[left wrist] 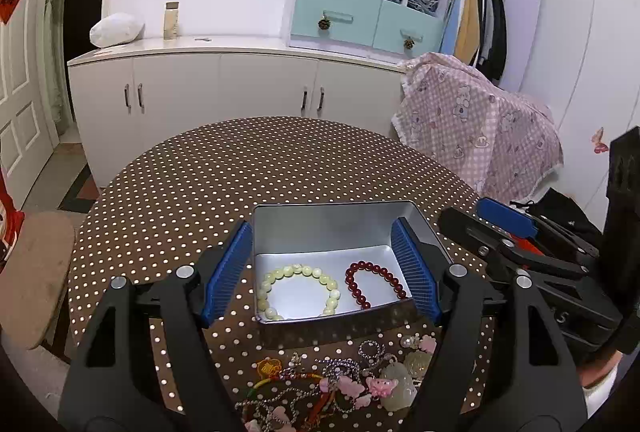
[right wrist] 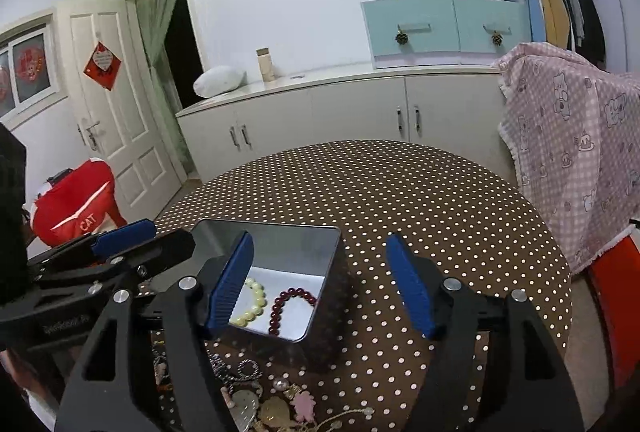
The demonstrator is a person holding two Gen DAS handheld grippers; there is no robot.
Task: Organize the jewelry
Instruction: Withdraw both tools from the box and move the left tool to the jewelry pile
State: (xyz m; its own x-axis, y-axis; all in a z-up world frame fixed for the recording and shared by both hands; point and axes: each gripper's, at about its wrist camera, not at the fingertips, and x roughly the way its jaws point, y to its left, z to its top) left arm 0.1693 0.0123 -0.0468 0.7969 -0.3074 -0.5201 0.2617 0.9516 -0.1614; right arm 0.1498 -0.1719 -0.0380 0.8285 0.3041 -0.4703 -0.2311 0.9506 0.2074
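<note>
We have the cream bead bracelet point(left wrist: 298, 290) and the red bead bracelet point(left wrist: 376, 282) lying side by side in the tin box point(left wrist: 332, 220), likely so each strand stays untangled. Both our left gripper point(left wrist: 322, 268) and right gripper point(right wrist: 320, 284) hang spread and empty. The unsorted jewelry pile point(left wrist: 340, 384) waits at the near edge of the round polka-dot table point(left wrist: 240, 167), with white cabinets point(left wrist: 224, 91) behind.

Bright, even indoor light; sharp centre, strong fisheye edge warping.

White cabinet point(left wrist: 224, 87) along the wall; pink checked blanket point(left wrist: 476, 127) beside it; red bag point(right wrist: 76, 203) by the door point(right wrist: 116, 119).
</note>
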